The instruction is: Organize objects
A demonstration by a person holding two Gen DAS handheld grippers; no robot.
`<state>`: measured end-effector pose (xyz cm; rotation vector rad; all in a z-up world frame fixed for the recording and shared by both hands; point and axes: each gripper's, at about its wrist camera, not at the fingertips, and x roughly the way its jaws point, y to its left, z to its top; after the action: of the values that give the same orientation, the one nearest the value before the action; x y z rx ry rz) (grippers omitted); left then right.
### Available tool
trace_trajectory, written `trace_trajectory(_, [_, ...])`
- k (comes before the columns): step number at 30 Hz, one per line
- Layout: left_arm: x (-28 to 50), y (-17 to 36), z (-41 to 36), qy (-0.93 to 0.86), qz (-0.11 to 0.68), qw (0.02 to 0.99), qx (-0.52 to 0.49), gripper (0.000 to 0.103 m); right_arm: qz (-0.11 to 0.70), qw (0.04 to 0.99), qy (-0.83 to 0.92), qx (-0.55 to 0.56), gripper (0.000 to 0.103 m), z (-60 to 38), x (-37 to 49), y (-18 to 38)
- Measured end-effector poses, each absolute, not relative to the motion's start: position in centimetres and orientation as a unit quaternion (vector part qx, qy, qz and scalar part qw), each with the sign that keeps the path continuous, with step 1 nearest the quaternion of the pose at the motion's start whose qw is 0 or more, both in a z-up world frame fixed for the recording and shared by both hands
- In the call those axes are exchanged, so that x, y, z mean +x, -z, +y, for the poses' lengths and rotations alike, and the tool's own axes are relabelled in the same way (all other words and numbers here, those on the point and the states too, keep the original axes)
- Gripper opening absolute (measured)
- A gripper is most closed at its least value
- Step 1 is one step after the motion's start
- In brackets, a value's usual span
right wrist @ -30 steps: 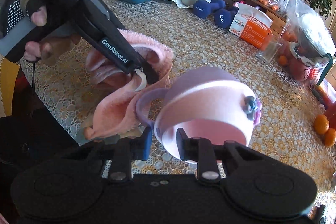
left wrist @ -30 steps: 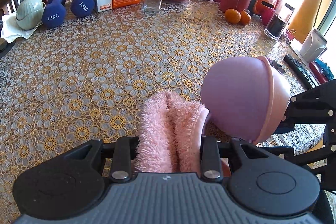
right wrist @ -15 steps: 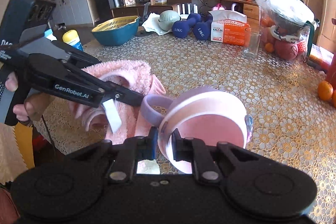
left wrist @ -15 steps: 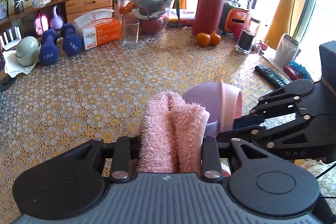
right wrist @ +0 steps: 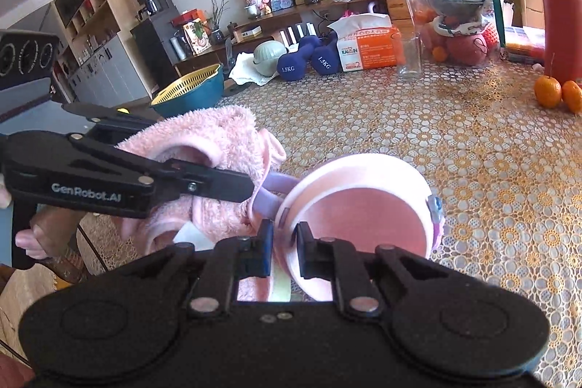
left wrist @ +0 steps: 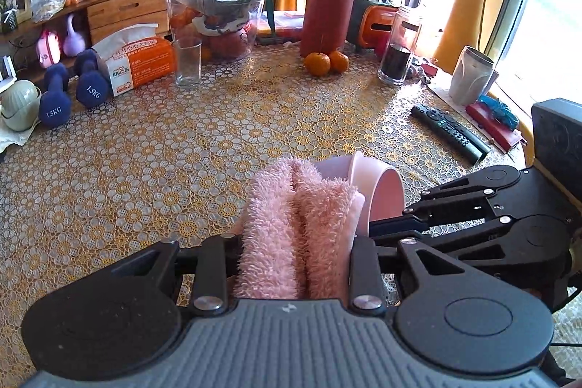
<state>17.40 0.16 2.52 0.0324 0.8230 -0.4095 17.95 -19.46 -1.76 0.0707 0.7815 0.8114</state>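
Observation:
My left gripper [left wrist: 296,242] is shut on a fluffy pink towel [left wrist: 291,228], held above the near table edge; the towel also shows in the right wrist view [right wrist: 218,148]. My right gripper [right wrist: 285,242] is shut on the rim of a pink cup [right wrist: 360,210] with a lilac handle [right wrist: 269,195], tipped on its side with its mouth toward the right camera. The cup [left wrist: 374,191] sits just right of the towel, close against it. The left gripper's fingers [right wrist: 203,184] reach in from the left beside the cup's handle.
The table has a gold lace cloth [left wrist: 182,151]. At the back stand blue dumbbells [left wrist: 72,90], a tissue box [left wrist: 138,60], a glass [left wrist: 187,60], a bagged fruit bowl [left wrist: 218,17], a red bottle [left wrist: 327,10], oranges [left wrist: 325,62]. A remote [left wrist: 447,131] lies at right. A teal basket [right wrist: 189,90] stands far left.
Both grippers have risen and tilted up, keeping their grips. The cup has turned from mouth-down to lying on its side, and sits closer against the towel.

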Motion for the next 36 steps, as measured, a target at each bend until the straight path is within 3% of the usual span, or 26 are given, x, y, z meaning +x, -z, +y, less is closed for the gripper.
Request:
trace_trajectory(7, [19.3, -1.9, -0.2, 0.159, 0.412, 0.897, 0.030, 0.030, 0.359, 0.844, -0.393, 0.063, 0.000, -20.7, 18.1, 1.6])
trace_trajectory(24, [20.1, -1.9, -1.0, 0.140, 0.421, 0.895, 0.051, 0.030, 0.352, 0.868, -0.342, 0.072, 0.000, -22.7, 20.1, 1.5])
trace_trajectory(36, [24.1, -1.9, -2.6, 0.145, 0.422, 0.893, 0.064, 0.030, 0.363, 0.867, -0.332, 0.076, 0.012, -24.3, 24.5, 1.2])
